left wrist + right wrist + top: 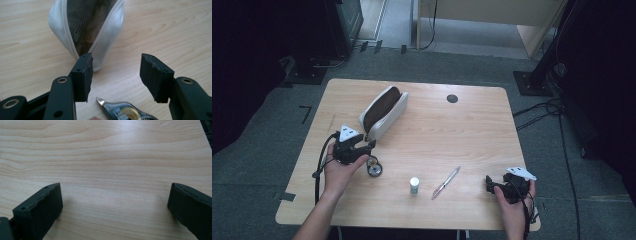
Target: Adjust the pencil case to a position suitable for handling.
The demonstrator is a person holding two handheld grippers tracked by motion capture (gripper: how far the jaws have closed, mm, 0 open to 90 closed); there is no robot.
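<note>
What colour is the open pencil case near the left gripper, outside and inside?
The pencil case is white outside with a brownish lining inside; the left gripper view shows it best.

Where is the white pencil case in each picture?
High view: the white pencil case lies unzipped on the table's left half, just beyond the left gripper.
Left gripper view: top centre, its near end close ahead of the open fingers.
Right gripper view: the pencil case is not in this picture.
Shared landmark: the light wooden table.
</note>
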